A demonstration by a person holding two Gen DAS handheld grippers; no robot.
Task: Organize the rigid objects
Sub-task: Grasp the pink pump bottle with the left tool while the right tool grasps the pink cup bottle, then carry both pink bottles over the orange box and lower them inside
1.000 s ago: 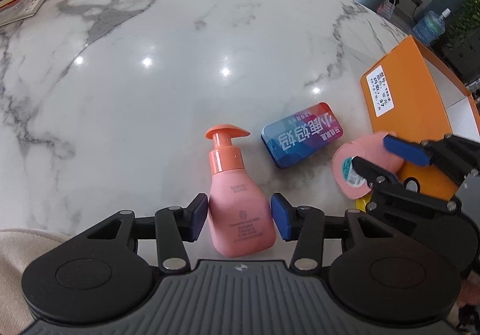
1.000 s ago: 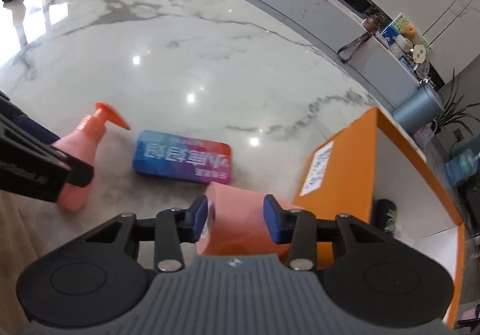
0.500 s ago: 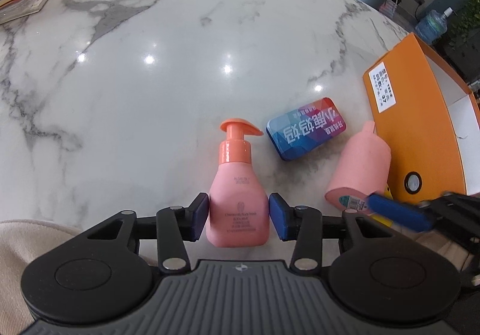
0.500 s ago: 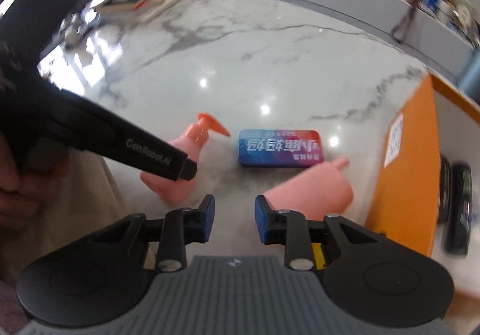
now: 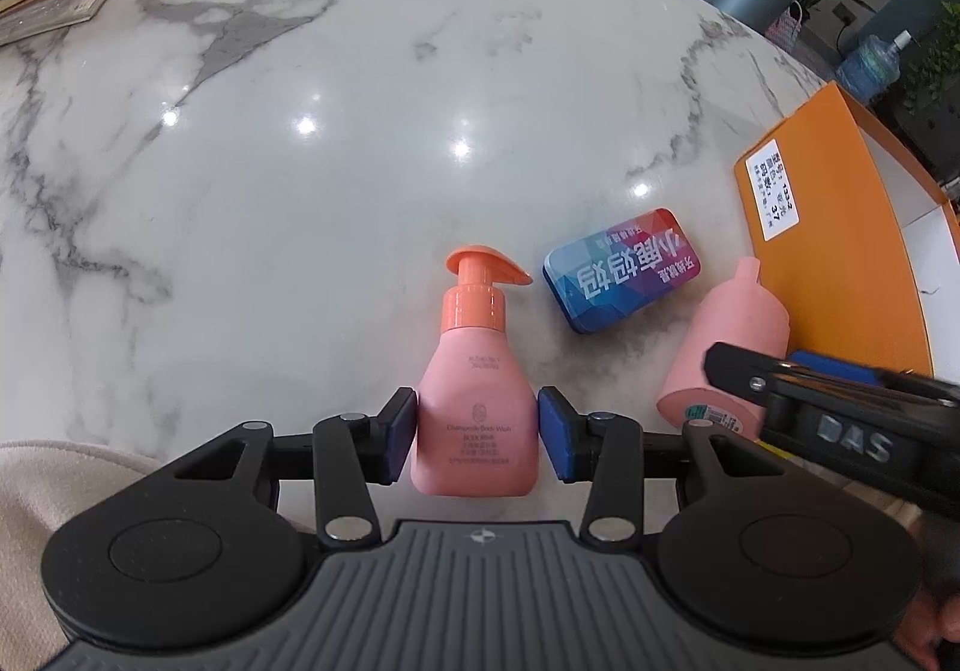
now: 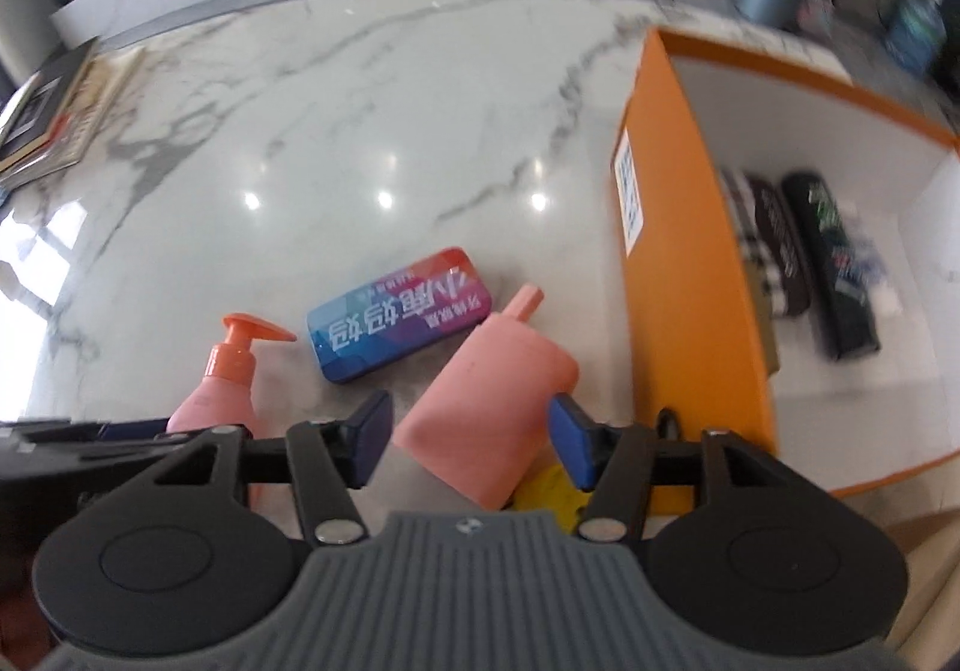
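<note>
Left tongs (image 5: pixel 477 434) clamped on pink pump bottle (image 5: pixel 474 407), label reads "Body Wash", standing on marble worktop (image 5: pixel 300 161). Right tongs (image 6: pixel 471 440) opening, pads clear of the tilted pink spout bottle (image 6: pixel 492 407) between them. Blue tin (image 5: pixel 621 269) with Chinese lettering lies between the bottles. Orange box (image 6: pixel 672 263) beside, white sticker on its wall, dark blurred items inside. Both tongs point steeply down.

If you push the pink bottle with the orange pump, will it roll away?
Probably not: the pink pump bottle lies on a flat, wide side, so it should slide on the glossy marble table. It looks like stiff plastic. The left gripper has its pads against the bottle's sides.
</note>
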